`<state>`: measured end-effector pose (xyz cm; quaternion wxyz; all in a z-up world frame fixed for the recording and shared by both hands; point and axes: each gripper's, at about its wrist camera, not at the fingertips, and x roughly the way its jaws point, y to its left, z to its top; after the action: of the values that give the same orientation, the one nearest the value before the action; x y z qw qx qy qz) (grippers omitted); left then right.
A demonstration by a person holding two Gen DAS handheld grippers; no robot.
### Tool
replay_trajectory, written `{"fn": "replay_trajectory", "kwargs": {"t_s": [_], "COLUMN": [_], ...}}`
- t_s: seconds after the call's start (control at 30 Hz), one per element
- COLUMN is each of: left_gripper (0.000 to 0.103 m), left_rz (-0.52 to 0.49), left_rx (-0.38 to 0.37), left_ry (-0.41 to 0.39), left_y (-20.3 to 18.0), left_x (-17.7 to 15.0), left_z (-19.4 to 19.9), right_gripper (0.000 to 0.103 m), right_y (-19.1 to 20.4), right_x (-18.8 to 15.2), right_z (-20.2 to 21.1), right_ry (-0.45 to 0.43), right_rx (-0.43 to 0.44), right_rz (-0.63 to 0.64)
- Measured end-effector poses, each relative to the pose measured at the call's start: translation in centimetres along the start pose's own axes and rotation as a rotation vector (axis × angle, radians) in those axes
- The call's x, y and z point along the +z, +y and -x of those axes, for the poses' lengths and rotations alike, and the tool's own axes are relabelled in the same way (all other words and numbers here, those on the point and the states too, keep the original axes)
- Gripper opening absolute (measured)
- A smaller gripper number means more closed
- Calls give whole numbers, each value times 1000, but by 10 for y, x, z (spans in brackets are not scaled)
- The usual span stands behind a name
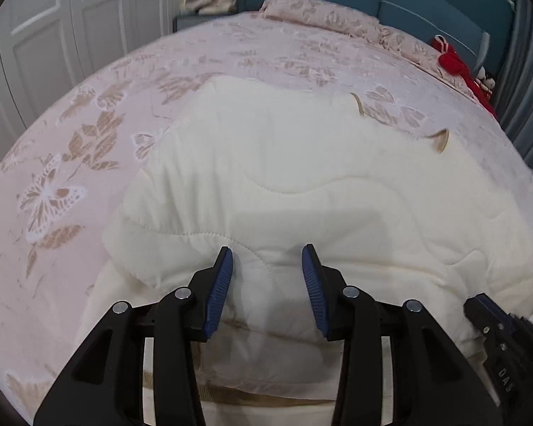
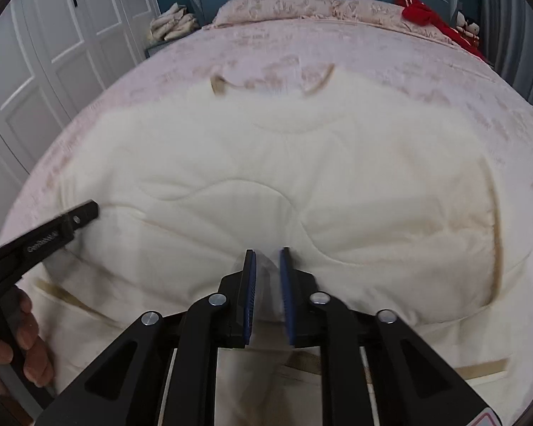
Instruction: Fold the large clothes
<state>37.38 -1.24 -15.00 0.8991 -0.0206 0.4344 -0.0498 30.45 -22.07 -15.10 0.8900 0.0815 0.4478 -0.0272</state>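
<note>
Both tongs (image 1: 267, 259) (image 2: 267, 261) over cream quilt (image 1: 302, 184), bed (image 1: 71, 213)

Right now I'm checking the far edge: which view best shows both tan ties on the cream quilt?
The right wrist view: both tan ties sit centred. The left wrist view pushes them toward the right.

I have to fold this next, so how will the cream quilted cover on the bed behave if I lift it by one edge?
The cream quilted cover is probably floppy: it already lies in soft folds and bulges. Its puffy stitched padding suggests bulk more than weight. Lifted at one edge, the rest would likely sag and drag over the pink bedspread.
</note>
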Motion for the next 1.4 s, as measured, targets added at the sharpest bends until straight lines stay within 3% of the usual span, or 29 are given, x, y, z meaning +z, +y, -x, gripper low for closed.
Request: {"fn": "replay_trajectory", "kwargs": {"t_s": [0.17,0.47,1.4], "left_gripper": [39,39,40], "left_rz": [-29,-54,-88], "left_rx": [21,64,122], "left_ry": [-48,-101,-130], "left_y": [-2,-9,-12], "left_x": [-13,-23,-26], "left_z": [-4,-6,-10], "right_gripper": [6,5,5], "right_y": [-11,-10,2], "right_x": [-13,-18,-22], "right_z": [-7,-11,-11], "right_ry": [-36,-78,-115], "right_rx": [46,48,-17], "right_rz": [-43,-48,-4]}}
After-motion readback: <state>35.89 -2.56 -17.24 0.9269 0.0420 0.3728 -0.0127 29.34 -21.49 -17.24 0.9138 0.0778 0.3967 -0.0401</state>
